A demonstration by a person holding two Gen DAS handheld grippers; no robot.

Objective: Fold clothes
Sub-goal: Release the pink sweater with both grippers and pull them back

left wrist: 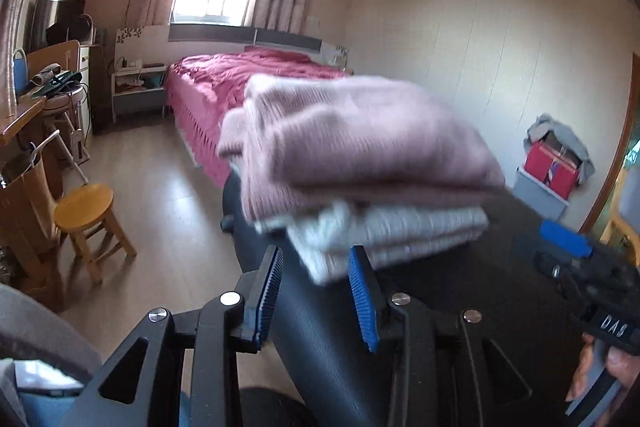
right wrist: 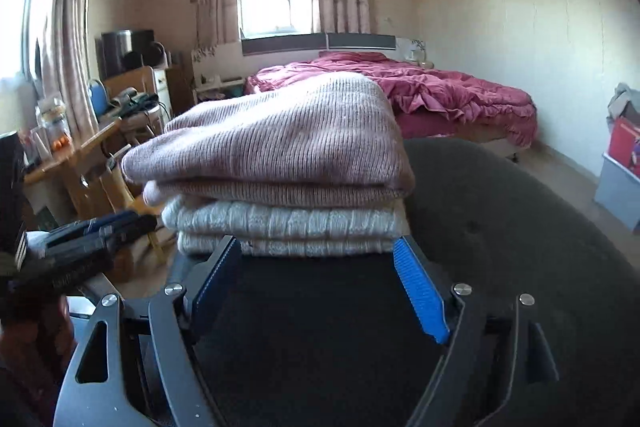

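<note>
A folded pink knit sweater (left wrist: 352, 143) lies on top of a folded white knit sweater (left wrist: 384, 231), stacked on a black round seat (left wrist: 460, 291). The stack also shows in the right wrist view, pink sweater (right wrist: 280, 143) over white sweater (right wrist: 288, 227) on the seat (right wrist: 500, 227). My left gripper (left wrist: 316, 267) is open and empty, its fingertips at the stack's near left corner. My right gripper (right wrist: 316, 251) is open and empty, its fingers spread just in front of the white sweater's bottom edge. The right gripper also appears at the right of the left wrist view (left wrist: 576, 247).
A bed with a magenta cover (left wrist: 240, 83) stands behind. A small wooden stool (left wrist: 86, 211) and a cluttered desk (left wrist: 24, 115) are at the left. A red box on a grey bin (left wrist: 552, 171) stands by the right wall.
</note>
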